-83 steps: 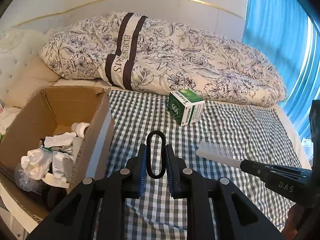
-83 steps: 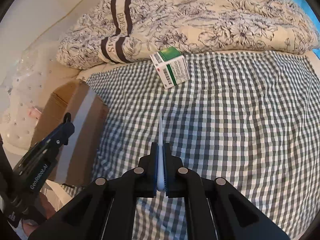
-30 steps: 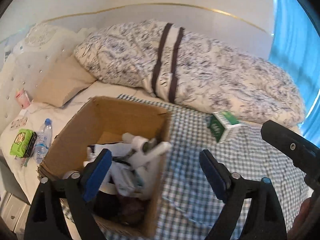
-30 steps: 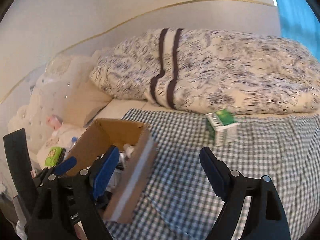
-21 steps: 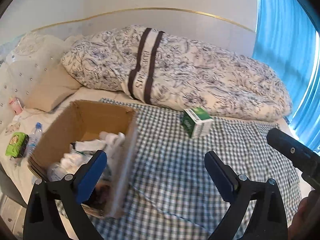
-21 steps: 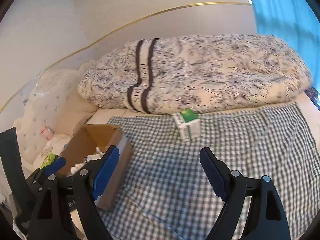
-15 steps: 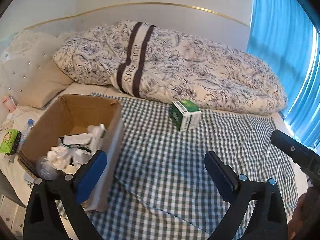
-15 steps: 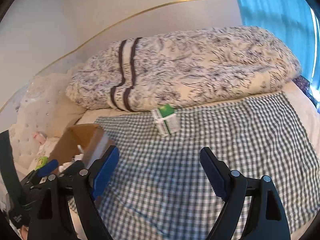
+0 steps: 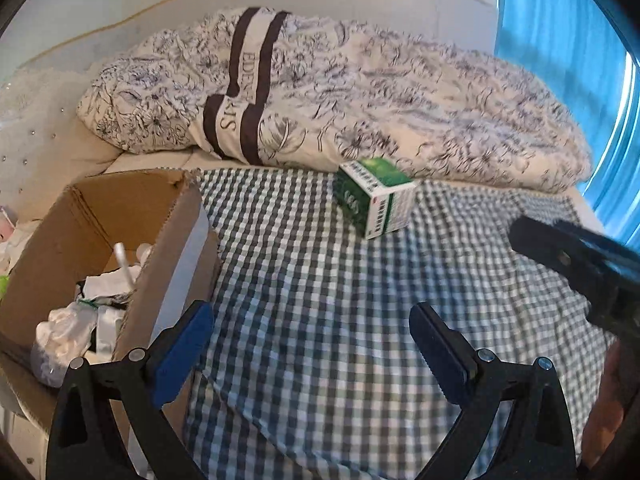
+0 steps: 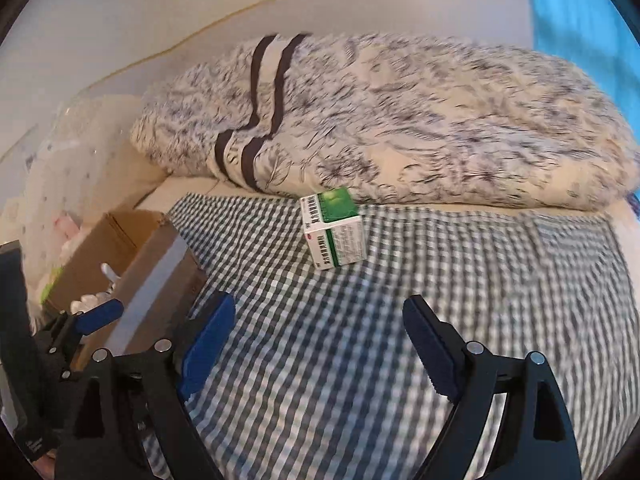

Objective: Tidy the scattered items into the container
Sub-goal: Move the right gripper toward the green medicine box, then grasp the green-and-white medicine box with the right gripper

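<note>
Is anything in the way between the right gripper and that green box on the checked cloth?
Nothing visible. The right gripper is open and only bare checked cloth lies between it and the green box, which sits against the floral duvet.

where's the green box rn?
The green box sits on the checked cloth, right against the floral duvet, right of the cardboard box and ahead of both open grippers.

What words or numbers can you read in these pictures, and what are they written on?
"EDE…" and "…IS": partly folded letters on the brown-striped band of the flowered duvet.
Green and white box: its number, small print and barcode are too blurred to read in either view.
Nothing else is readable.
</note>
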`<control>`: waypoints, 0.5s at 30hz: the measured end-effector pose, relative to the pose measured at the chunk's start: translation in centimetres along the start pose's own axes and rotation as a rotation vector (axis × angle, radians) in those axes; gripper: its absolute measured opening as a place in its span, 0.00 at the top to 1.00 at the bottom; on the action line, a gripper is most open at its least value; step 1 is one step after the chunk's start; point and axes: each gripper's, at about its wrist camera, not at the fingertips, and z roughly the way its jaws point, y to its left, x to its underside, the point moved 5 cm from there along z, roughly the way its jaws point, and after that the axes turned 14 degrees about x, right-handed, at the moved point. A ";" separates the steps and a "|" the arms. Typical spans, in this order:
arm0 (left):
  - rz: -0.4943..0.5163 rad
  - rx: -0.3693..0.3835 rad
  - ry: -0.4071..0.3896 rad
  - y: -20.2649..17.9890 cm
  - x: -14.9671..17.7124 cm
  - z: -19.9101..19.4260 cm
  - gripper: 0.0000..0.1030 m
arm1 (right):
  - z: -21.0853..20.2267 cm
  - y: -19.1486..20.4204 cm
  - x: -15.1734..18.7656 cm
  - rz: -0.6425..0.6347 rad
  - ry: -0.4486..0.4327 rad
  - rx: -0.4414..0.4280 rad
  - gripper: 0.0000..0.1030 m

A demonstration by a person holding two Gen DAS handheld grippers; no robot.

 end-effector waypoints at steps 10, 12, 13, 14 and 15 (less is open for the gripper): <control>-0.106 -0.023 0.021 3.8 -1.0 6.0 0.02 | 11.5 2.5 -2.0 -0.137 0.081 0.011 0.16; -0.113 -0.033 0.027 4.4 -1.0 7.2 0.02 | 13.3 2.9 -2.3 -0.158 0.089 0.017 0.16; -0.121 -0.036 0.030 4.6 -1.0 7.8 0.02 | 14.1 3.0 -2.4 -0.163 0.098 0.014 0.16; -0.129 -0.038 0.034 4.9 -1.0 8.3 0.02 | 15.0 3.2 -2.5 -0.168 0.112 0.015 0.16; -0.136 -0.038 0.041 5.1 -1.0 8.8 0.02 | 15.6 3.2 -2.6 -0.172 0.121 0.023 0.16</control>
